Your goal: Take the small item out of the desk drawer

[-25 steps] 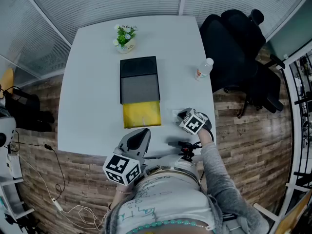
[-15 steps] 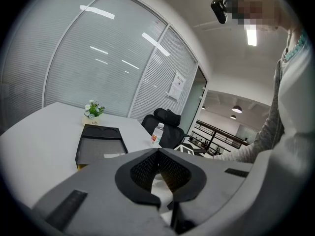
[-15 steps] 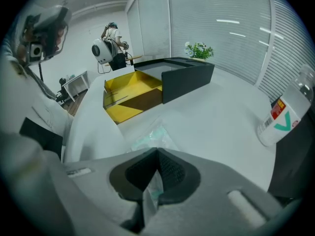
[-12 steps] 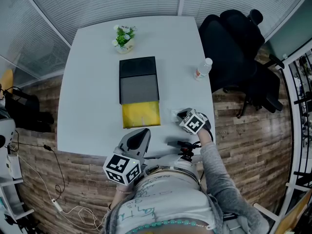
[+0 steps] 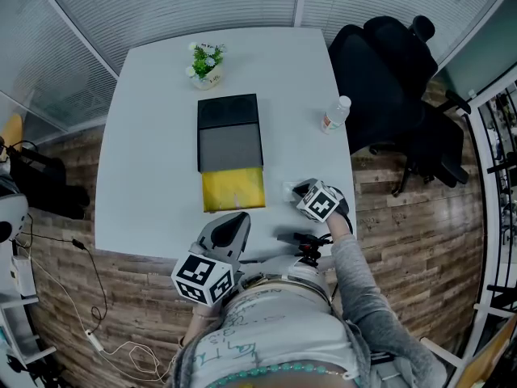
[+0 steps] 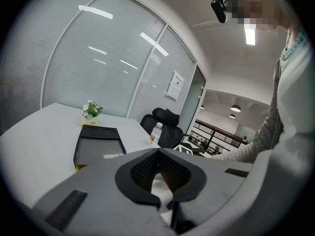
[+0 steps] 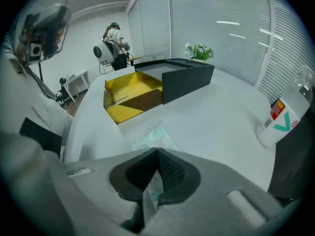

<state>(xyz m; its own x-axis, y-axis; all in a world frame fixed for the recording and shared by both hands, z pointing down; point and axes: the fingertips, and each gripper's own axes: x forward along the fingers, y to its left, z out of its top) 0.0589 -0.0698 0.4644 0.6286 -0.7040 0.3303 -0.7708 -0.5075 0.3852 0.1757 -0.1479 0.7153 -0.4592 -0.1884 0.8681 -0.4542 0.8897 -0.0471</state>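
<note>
A black desk organiser (image 5: 230, 132) lies mid-table with its yellow drawer (image 5: 234, 189) pulled out towards me; the drawer (image 7: 130, 97) looks empty in the right gripper view. Just right of the drawer, my right gripper (image 5: 297, 191) points steeply down at the white table (image 5: 153, 136). It is shut on a small clear plastic packet (image 7: 151, 137) with greenish contents, which rests on the tabletop beyond the jaws (image 7: 156, 154). My left gripper (image 5: 234, 221) hovers at the table's near edge, shut and empty (image 6: 158, 151), aimed towards the organiser (image 6: 96, 141).
A water bottle (image 5: 338, 113) stands near the table's right edge, close to a black office chair (image 5: 396, 79). A small potted plant (image 5: 207, 61) sits at the far side. Cables lie on the wooden floor (image 5: 81, 297) to the left.
</note>
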